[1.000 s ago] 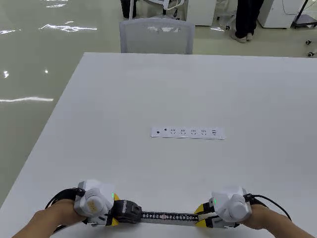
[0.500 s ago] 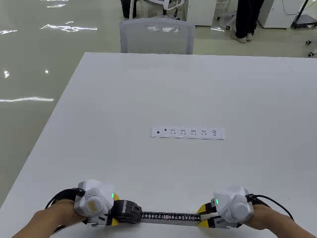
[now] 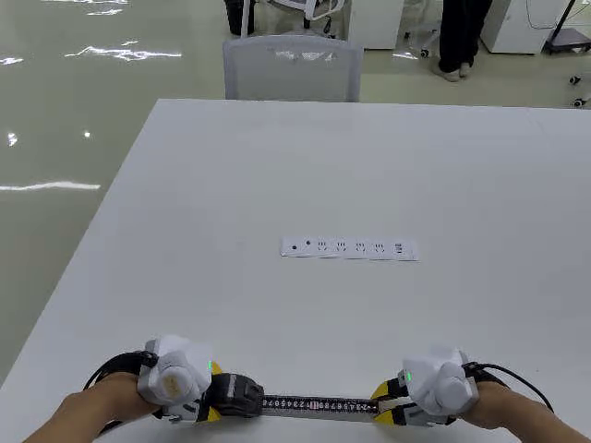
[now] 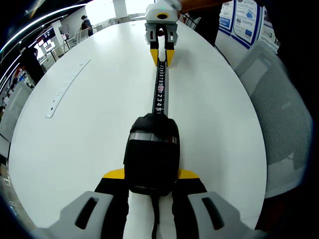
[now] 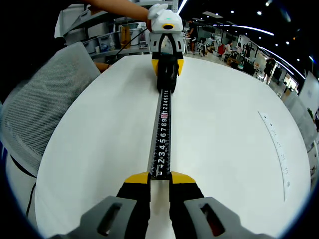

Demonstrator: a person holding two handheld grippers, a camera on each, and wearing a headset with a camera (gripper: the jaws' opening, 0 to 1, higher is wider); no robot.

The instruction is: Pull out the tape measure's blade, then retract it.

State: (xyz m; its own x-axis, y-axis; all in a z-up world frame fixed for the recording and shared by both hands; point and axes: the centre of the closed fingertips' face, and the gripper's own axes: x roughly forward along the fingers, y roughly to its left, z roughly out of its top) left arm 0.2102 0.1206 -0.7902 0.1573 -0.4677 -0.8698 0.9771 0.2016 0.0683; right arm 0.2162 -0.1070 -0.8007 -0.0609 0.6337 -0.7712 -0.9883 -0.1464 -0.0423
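L gripper [image 4: 151, 175] was clamped on tape measure case [image 4: 151, 149]; R gripper [image 5: 159, 180] pinched blade [image 5: 162, 129] tip; risk looked like tip slipping out under spring pull, blade whipping back.

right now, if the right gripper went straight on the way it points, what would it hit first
The right gripper points along the blade it holds; first in that line looks to be the tape measure case in the left gripper.

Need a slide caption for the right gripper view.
Right gripper pinching the end of the tape blade, drawn out over the white table from the black case in the left gripper.
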